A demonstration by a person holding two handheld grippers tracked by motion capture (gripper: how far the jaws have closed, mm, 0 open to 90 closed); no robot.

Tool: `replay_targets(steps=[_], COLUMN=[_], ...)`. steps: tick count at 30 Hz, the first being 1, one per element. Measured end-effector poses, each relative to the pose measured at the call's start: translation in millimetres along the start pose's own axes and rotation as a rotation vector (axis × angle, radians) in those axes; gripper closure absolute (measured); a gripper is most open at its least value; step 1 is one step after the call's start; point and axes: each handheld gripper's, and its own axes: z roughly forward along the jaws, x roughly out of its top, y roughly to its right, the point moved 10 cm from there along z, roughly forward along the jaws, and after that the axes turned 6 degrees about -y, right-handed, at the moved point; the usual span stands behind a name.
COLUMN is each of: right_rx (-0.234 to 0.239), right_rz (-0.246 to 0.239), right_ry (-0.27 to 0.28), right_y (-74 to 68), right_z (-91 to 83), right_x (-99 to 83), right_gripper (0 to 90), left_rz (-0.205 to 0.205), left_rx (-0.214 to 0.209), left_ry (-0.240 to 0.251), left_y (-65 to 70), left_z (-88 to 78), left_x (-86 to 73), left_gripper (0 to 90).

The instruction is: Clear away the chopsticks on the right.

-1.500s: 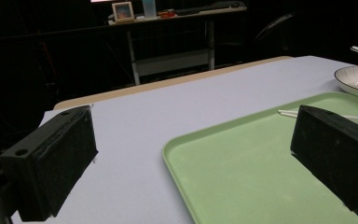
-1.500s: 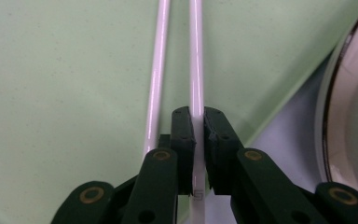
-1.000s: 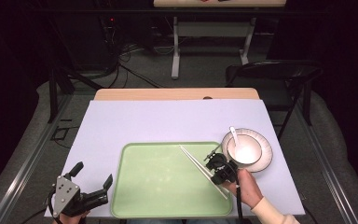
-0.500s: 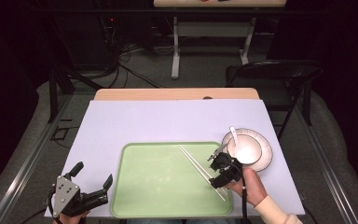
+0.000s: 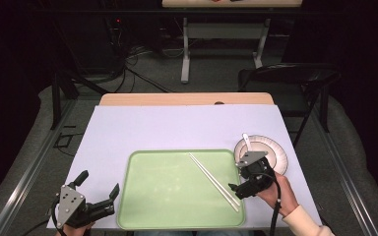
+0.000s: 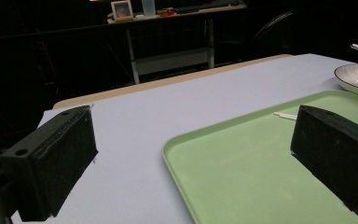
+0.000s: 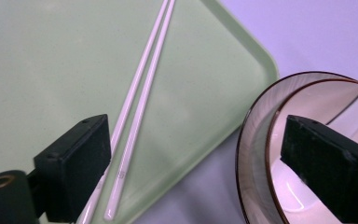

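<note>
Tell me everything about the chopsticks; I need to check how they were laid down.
The chopsticks are two thin white sticks, smooth like plastic, lying flat side by side on the right part of the green tray. They run slantwise, near ends close to the tray's front right corner. The right gripper, its jaws just opened, hangs above them without touching.

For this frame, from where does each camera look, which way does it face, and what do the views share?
High view: fixed above the person's side, facing forward and down on the table; both hands, left gripper and right gripper show.
Left gripper view: low over the table, looking level across the green tray toward the plate; its own open jaws frame it.
Right gripper view: looks steeply down on the chopsticks, with the bowl at right; its jaws, just opened, hold nothing.
Shared: all three show the tray and chopsticks.
</note>
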Motion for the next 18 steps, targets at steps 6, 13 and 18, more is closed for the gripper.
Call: replay_targets(steps=[6, 13, 18], right_rx=[-0.028, -0.075, -0.066], right_rz=[0.003, 0.037, 0.044], right_ry=[0.062, 0.103, 0.096], right_y=[9.5, 21.1, 23.2], right_z=[-16.7, -28.9, -30.7], right_x=[-10.8, -34.8, -55.5], right_gripper=[3.1, 0.7, 0.0], left_rz=[0.000, -0.001, -0.002], left_rx=[0.000, 0.000, 0.001], left_ry=[0.000, -0.002, -0.001], left_y=[0.1, 0.1, -0.1], left_z=[0.1, 0.2, 0.3], left_x=[0.0, -0.2, -0.1], left_gripper=[0.0, 0.0, 0.0])
